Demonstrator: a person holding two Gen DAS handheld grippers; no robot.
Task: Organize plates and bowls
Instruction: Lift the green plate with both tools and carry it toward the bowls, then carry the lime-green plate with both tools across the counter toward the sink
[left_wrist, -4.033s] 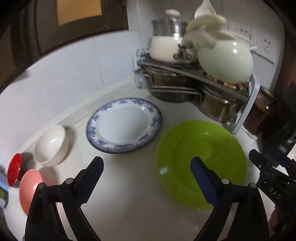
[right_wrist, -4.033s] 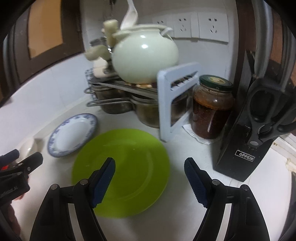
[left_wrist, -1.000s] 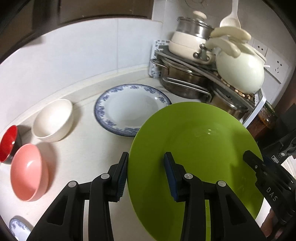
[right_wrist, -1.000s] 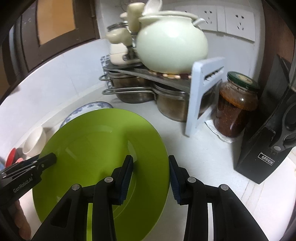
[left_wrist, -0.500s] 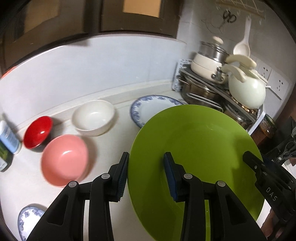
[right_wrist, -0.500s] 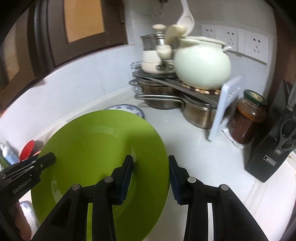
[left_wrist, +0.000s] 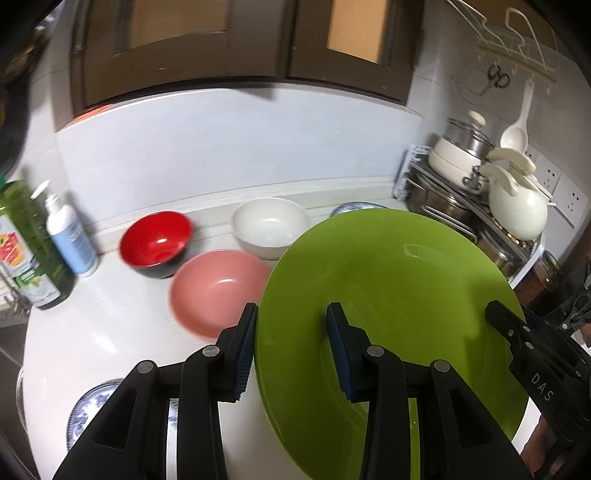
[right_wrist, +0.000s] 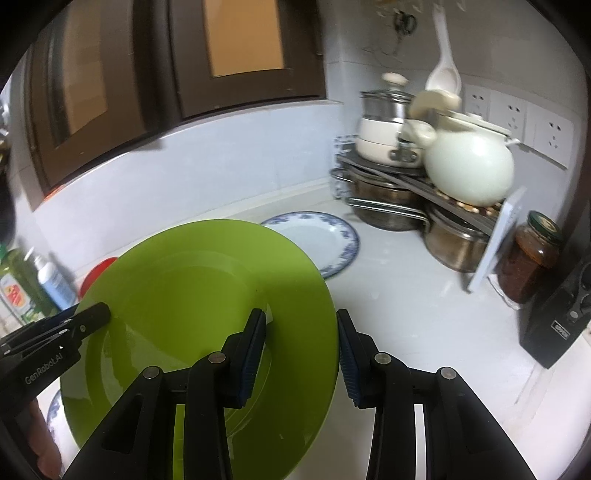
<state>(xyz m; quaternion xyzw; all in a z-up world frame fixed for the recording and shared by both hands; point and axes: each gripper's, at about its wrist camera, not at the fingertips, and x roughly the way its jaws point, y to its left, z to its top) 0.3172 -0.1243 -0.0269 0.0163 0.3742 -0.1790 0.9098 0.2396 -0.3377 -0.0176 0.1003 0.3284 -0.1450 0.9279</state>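
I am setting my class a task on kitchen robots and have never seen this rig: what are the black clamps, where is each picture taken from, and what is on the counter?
There is no robot arm: a person holds a two-finger clamp in each hand, with a camera on each looking along its fingers. One picture is from the left gripper, the other from the right gripper.

Both are shut on opposite edges of one large round lime-green plate, lifted above the white counter.

On the counter are a glossy red bowl, a white ceramic bowl, a pink bowl and a white plate with a blue patterned rim.
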